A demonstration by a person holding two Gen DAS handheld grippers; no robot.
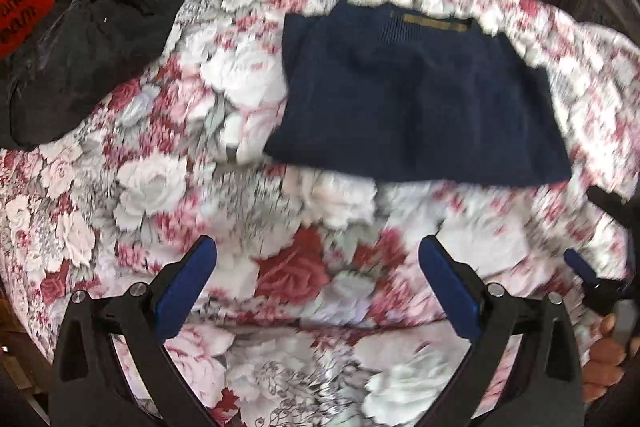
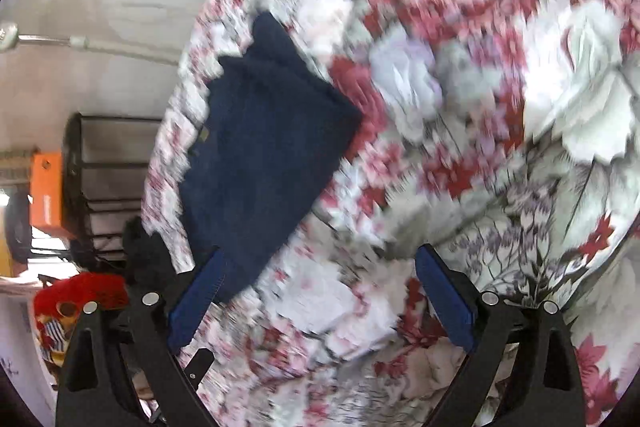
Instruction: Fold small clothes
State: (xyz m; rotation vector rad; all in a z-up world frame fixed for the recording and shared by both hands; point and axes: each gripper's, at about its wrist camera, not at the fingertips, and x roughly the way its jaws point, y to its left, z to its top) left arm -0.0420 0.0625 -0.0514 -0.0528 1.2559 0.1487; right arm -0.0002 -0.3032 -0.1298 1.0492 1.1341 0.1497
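The left gripper and right gripper both have jaws wide apart, holding nothing. Ahead of them lies a navy garment, seemingly folded despite the blur, on the floral cloth.

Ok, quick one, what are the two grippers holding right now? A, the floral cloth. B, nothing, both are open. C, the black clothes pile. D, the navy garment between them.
B: the left gripper and right gripper both show spread fingers over the floral cloth, with the folded navy garment lying untouched.
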